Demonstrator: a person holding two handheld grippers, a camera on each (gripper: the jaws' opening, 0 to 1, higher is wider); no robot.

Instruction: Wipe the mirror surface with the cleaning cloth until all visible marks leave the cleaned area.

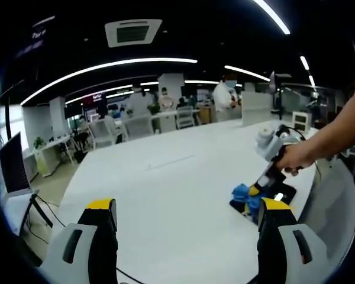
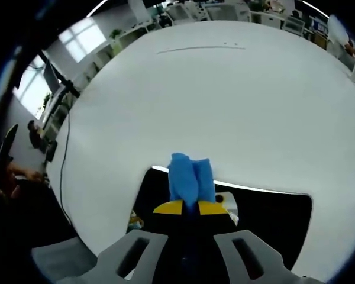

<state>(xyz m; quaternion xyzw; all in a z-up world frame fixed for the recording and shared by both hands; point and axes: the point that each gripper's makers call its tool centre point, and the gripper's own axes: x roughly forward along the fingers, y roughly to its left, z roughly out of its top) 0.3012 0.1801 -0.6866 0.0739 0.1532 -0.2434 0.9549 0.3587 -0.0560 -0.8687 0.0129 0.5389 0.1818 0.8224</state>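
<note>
Presently the blue cleaning cloth (image 2: pixel 190 180) is being pinched by the right hand-held gripper (image 2: pixel 190 208) and pressed onto the mirror (image 2: pixel 272 219) near the tabletop (image 2: pixel 225 100) edge, wiping seemingly unfinished, while the left hand-held gripper (image 1: pixel 186 216) is being held spread, empty.

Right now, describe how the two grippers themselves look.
The left gripper has light grey bodies with dark slots and black fingers capped in yellow. The right gripper matches: grey slotted bodies, dark fingers with yellow tips. In the left gripper view its pale handle sits in a person's hand, forearm unsleeved.
</note>
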